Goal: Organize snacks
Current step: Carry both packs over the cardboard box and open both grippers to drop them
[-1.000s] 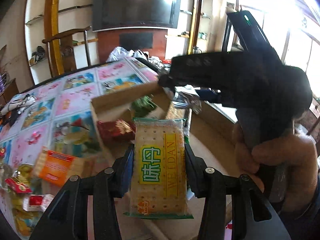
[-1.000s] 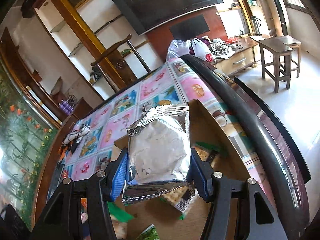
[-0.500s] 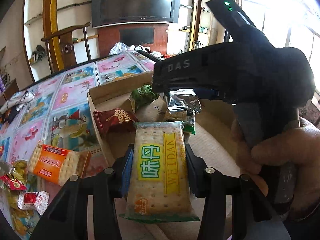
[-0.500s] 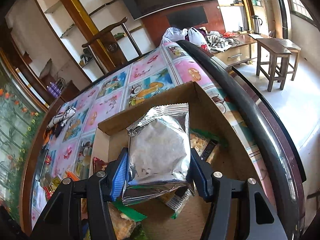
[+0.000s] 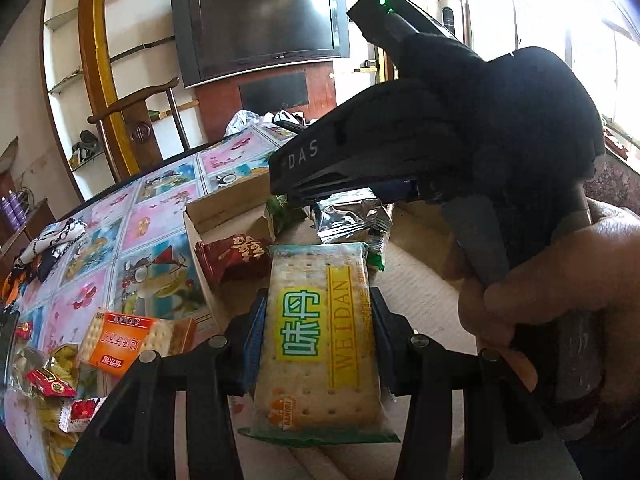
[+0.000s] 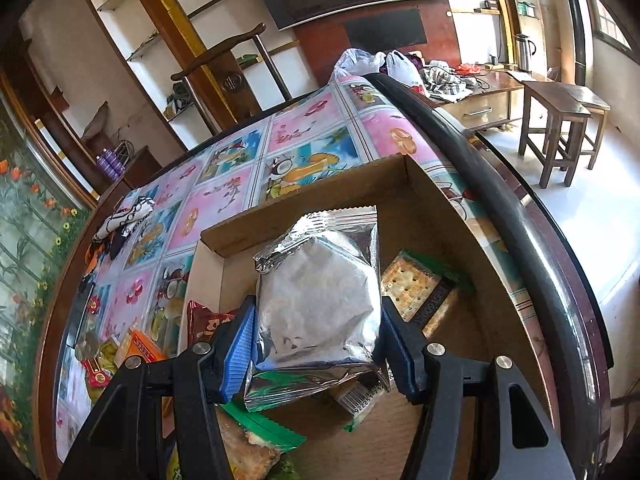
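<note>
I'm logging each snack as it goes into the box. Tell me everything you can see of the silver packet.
The silver packet is a crinkled, shiny foil pouch with no print showing and a serrated sealed top edge. It looks puffed and unopened. The right gripper clamps its sides between blue-padded jaws, holding it upright and slightly tilted over the cardboard box, above a cracker pack. The left view also shows it under that gripper.

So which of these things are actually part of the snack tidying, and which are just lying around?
In the job:
- cracker packet in left gripper
- silver packet in right gripper
- cardboard box
- orange packet

Lying about:
- television
- wooden chair
- stools
</note>
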`<action>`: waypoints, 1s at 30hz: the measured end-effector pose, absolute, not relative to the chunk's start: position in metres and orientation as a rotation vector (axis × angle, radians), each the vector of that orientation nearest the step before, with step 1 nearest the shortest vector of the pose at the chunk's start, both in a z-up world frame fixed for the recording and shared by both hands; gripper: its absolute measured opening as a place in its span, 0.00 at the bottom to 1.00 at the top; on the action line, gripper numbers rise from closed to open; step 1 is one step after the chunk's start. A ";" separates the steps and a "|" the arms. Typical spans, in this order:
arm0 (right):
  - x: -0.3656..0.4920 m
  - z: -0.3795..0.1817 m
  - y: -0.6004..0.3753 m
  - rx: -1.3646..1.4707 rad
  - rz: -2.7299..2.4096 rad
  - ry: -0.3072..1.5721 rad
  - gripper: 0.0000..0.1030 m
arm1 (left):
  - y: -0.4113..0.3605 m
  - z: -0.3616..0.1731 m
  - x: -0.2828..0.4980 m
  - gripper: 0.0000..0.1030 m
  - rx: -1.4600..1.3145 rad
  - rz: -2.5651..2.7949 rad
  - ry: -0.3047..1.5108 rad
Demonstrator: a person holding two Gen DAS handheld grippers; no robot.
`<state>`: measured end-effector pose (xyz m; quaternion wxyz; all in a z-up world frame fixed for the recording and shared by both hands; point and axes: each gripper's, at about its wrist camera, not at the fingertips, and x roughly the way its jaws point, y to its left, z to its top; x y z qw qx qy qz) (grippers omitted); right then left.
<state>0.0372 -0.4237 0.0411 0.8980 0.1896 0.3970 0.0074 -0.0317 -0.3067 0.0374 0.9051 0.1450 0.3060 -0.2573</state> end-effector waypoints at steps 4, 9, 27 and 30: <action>0.038 0.041 -0.421 0.386 0.017 0.825 0.61 | -0.307 0.037 -0.034 0.44 0.316 -0.523 0.619; 0.038 0.042 -0.420 0.382 0.014 0.827 0.61 | -0.307 0.037 -0.035 0.44 0.318 -0.522 0.618; 0.031 0.052 -0.428 0.407 -0.003 0.777 0.62 | -0.300 0.049 -0.037 0.64 0.304 -0.480 0.552; 0.029 0.056 -0.429 0.405 -0.005 0.760 0.62 | -0.293 0.057 -0.037 0.69 0.295 -0.427 0.505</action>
